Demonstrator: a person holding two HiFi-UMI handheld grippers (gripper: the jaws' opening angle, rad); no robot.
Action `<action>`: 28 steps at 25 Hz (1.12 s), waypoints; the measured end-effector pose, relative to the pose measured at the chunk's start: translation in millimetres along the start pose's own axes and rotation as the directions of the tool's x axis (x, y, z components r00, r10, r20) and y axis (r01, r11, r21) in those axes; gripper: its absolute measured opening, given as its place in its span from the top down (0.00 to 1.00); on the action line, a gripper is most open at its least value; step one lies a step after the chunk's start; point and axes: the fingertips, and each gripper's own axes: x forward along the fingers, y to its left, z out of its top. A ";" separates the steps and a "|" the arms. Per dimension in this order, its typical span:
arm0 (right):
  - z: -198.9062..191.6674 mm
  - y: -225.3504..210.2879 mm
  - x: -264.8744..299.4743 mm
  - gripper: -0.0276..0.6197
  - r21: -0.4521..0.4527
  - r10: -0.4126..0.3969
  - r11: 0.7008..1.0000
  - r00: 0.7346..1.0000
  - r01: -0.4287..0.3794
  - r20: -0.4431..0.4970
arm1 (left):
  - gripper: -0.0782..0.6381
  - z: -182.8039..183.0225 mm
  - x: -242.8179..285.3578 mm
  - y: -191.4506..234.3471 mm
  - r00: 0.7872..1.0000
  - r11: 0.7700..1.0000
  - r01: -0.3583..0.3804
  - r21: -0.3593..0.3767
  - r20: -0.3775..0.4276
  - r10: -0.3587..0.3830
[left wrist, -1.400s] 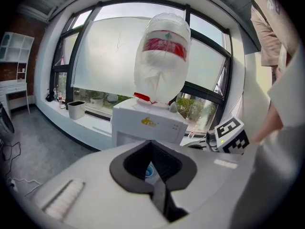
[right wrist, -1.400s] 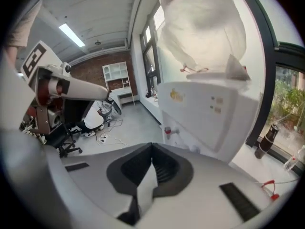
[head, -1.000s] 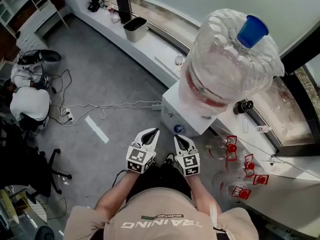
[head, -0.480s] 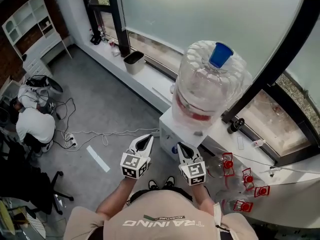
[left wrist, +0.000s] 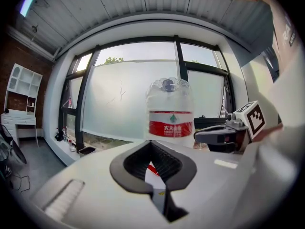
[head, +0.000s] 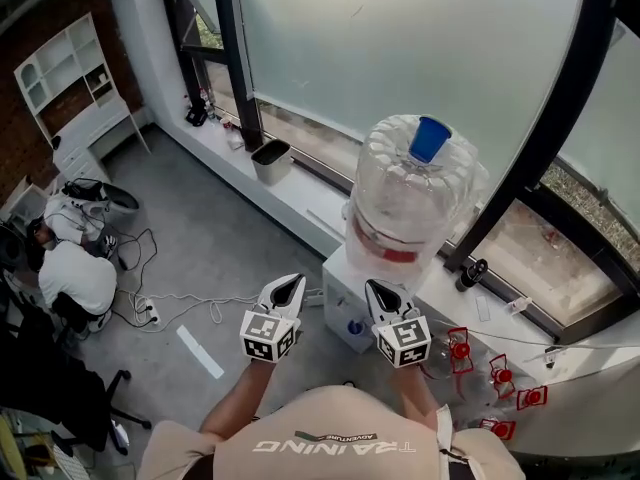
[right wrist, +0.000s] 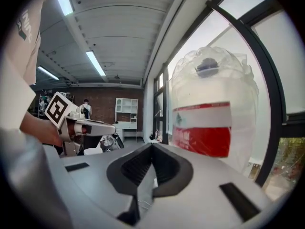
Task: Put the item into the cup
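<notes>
A white water dispenser (head: pixel 347 290) carries a big clear bottle (head: pixel 408 208) with a red label and a blue cap (head: pixel 430 139), and it stands against the sill below a frosted window (head: pixel 400 38). The left gripper (head: pixel 287 289) and the right gripper (head: pixel 383 297) are held side by side just in front of the dispenser and apart from each other, both aimed at it. The left gripper view shows that gripper's dark jaws closed at the tips with nothing between them, and the bottle stands straight beyond. The right gripper view shows its jaws closed and empty too, with the bottle just to the right of them. To the right of the dispenser, 4 clear containers with red fittings (head: pixel 460 349) lie on the white surface (head: pixel 585 368). Whether any of them is the cup or the item cannot be told. Left of the dispenser a small bin (head: pixel 270 158) sits on the sill. Farther left, cables (head: pixel 190 306) trail over the grey floor (head: pixel 210 238) toward a seated person in white (head: pixel 76 274).
</notes>
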 end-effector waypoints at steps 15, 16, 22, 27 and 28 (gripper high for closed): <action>34.4 15.1 1.7 0.94 -0.057 0.043 0.998 0.995 -0.038 0.086 | 0.88 23.7 -13.4 -8.3 0.999 0.997 -0.031 0.066 0.040 0.029; 34.3 16.2 1.3 0.94 -0.055 0.046 0.998 0.995 -0.042 0.086 | 0.88 24.2 -13.8 -9.7 0.999 0.997 -0.027 0.068 0.038 0.025; 28.1 21.1 1.2 0.94 -0.073 0.051 0.996 0.996 -0.046 0.067 | 0.88 24.7 -12.1 -11.9 1.000 0.997 -0.013 0.079 0.030 0.011; 21.0 21.2 -0.8 0.94 -0.070 0.038 0.997 0.998 -0.035 0.043 | 0.88 21.0 -11.1 -12.0 1.000 0.997 -0.007 0.071 0.019 0.005; 21.2 20.7 -0.5 0.94 -0.074 0.038 0.997 0.999 -0.035 0.039 | 0.88 21.2 -10.1 -11.5 1.000 0.997 -0.006 0.072 0.020 0.004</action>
